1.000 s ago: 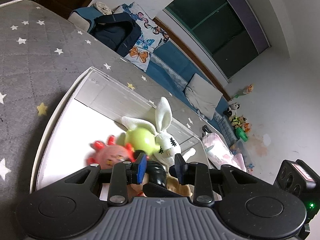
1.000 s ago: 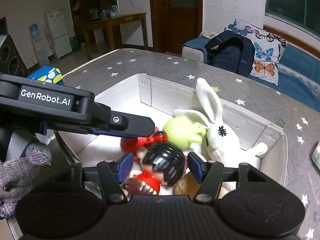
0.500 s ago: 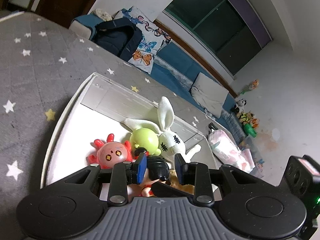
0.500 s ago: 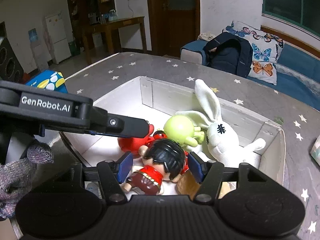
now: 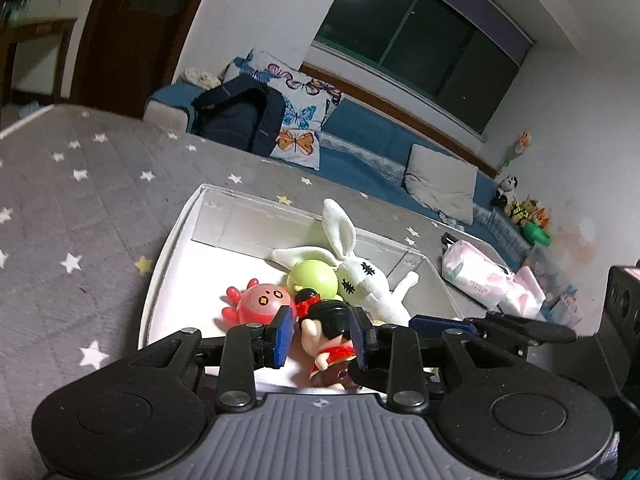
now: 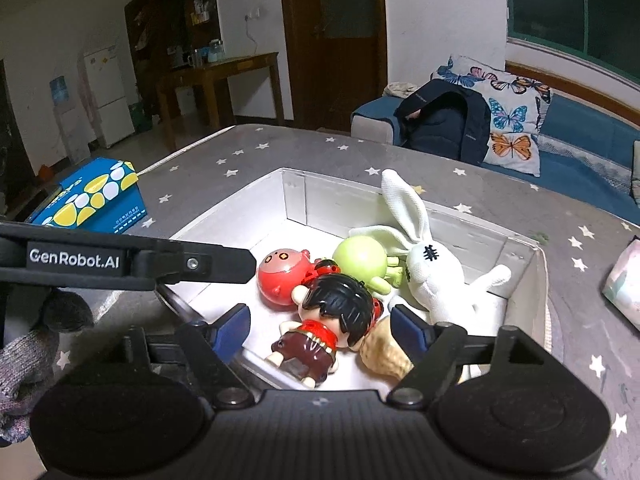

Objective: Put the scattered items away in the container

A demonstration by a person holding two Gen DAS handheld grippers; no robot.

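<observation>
Right gripper [image 6: 320, 330] fingers opening, doll [image 6: 326, 320] lying free in box [image 6: 516, 258]. Left gripper [image 5: 322, 334] fingers apart, nothing held. Lift both straight up, clear of the doll, avoid snagging rabbit [image 6: 430, 270].

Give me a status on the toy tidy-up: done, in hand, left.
Done: the white box holds the plush rabbit, green toy, red octopus toy, peanut-shaped toy and black-haired doll. In hand: nothing; the right gripper is opening, its pads clear of the doll, and the left gripper is open. Left: no loose toys show on the starry cover.
</observation>
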